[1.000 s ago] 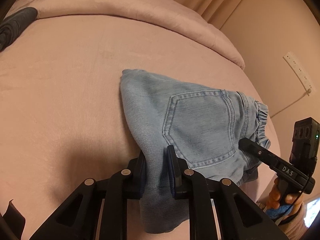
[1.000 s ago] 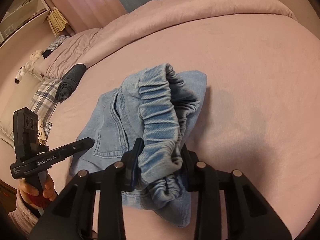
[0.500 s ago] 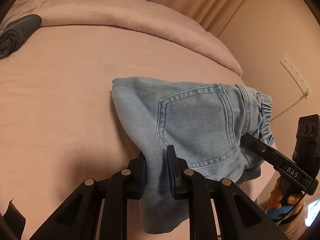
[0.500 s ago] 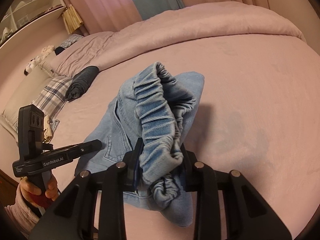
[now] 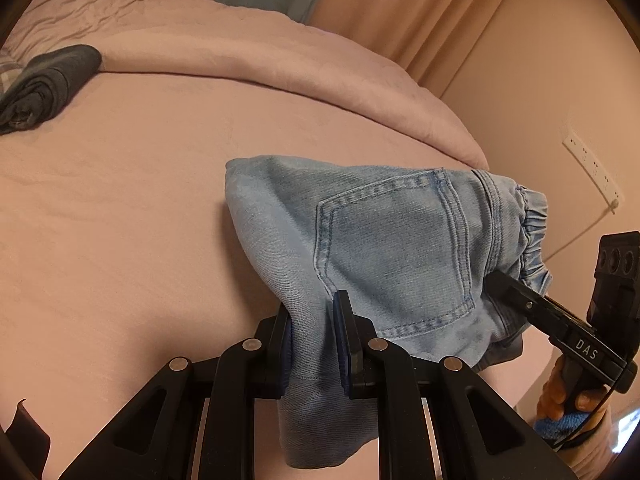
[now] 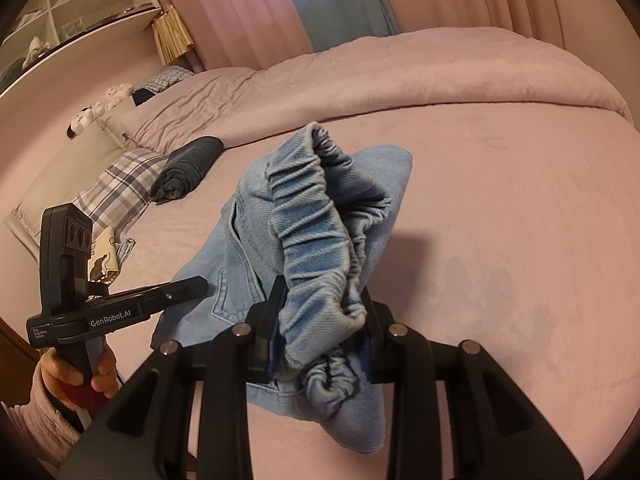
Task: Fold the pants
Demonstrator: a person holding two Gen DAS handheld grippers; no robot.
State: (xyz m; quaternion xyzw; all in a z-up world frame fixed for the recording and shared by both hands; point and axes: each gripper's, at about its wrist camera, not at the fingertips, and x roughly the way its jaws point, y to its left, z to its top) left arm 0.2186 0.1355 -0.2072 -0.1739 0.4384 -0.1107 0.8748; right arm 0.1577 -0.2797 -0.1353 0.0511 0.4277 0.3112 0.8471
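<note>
Pants (image 5: pixel 384 248), light denim, hang bunched above the pink bed (image 5: pixel 120 208), partly lifted off it. Left gripper (image 5: pixel 312 344) clamps a fold of denim below the back pocket (image 5: pixel 396 256); right gripper (image 6: pixel 320 336) pinches the gathered elastic waistband (image 6: pixel 308 236).

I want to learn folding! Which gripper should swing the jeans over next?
Probably the right gripper: it pinches the bunched elastic waistband of the jeans, ready to carry over. The left gripper clamps the other edge, anchoring.
</note>
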